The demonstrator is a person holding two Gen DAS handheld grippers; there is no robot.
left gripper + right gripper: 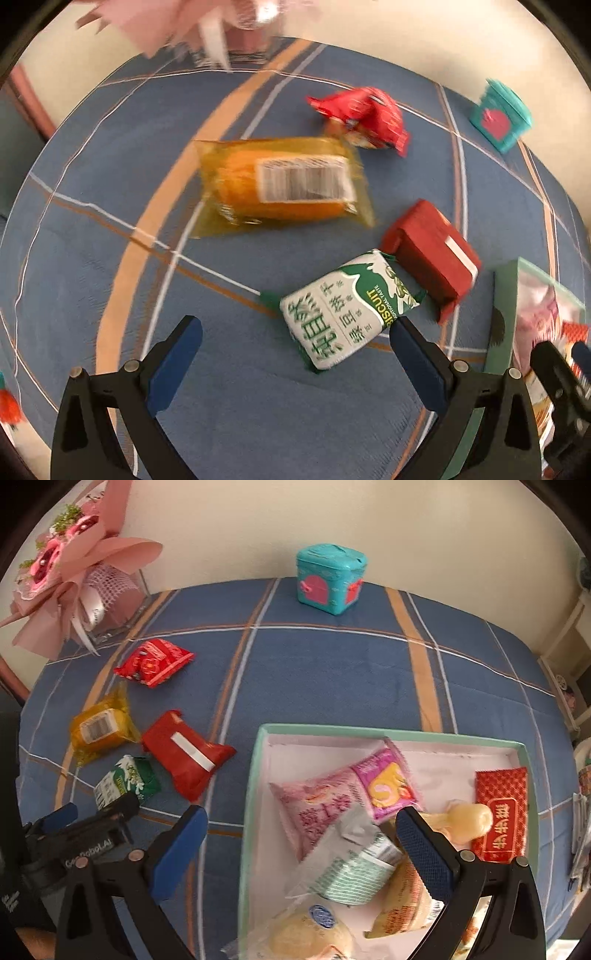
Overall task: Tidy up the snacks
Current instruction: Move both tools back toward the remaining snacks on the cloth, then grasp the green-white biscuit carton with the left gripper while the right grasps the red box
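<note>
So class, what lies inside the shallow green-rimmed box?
Inside the shallow green-rimmed box: pink packets, a red sachet, pale wrapped buns. Whatever is beneath them is covered.

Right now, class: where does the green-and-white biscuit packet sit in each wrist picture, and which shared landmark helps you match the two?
Left wrist view: the biscuit packet lies low and right of centre, just ahead of the open left gripper.
Right wrist view: the same packet lies at the lower left, partly behind the other gripper.
Shared landmark: the dark red packet right beside it.
</note>
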